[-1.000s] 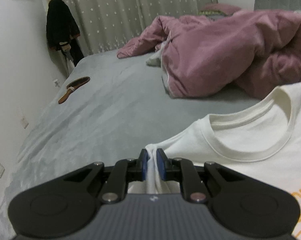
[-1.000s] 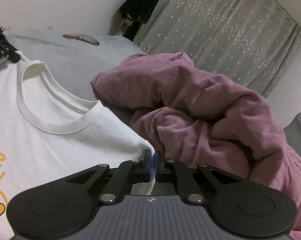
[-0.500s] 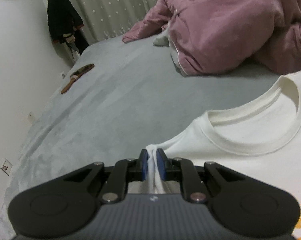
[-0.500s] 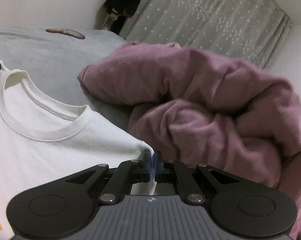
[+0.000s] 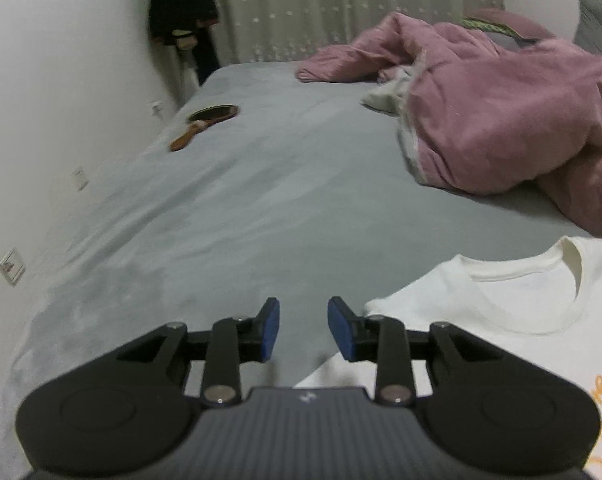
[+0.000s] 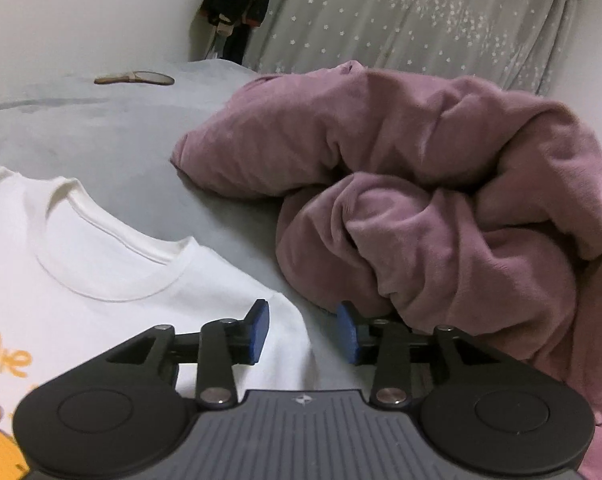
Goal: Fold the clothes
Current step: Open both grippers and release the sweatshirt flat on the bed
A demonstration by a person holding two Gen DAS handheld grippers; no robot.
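Shirt (image 5: 481, 320), white, lies face-up and flat on grey bed (image 5: 261, 208), collar toward pink blanket (image 6: 441, 200). Left gripper (image 5: 303, 330) and right gripper (image 6: 302, 332) both spread, empty, one at each shoulder; flat layout suits folding.

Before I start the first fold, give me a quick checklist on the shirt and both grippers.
1. Left gripper open and free of cloth: ok.
2. Right gripper open and free of cloth: ok.
3. Shirt lying flat around the collar, print up: ok.
4. Sleeves and hem spread out: cannot tell, out of view.
5. Room on the right: not ok, the pink blanket bunches right by that shoulder.
6. Room on the left: ok, bare bed; the hairbrush lies far off.
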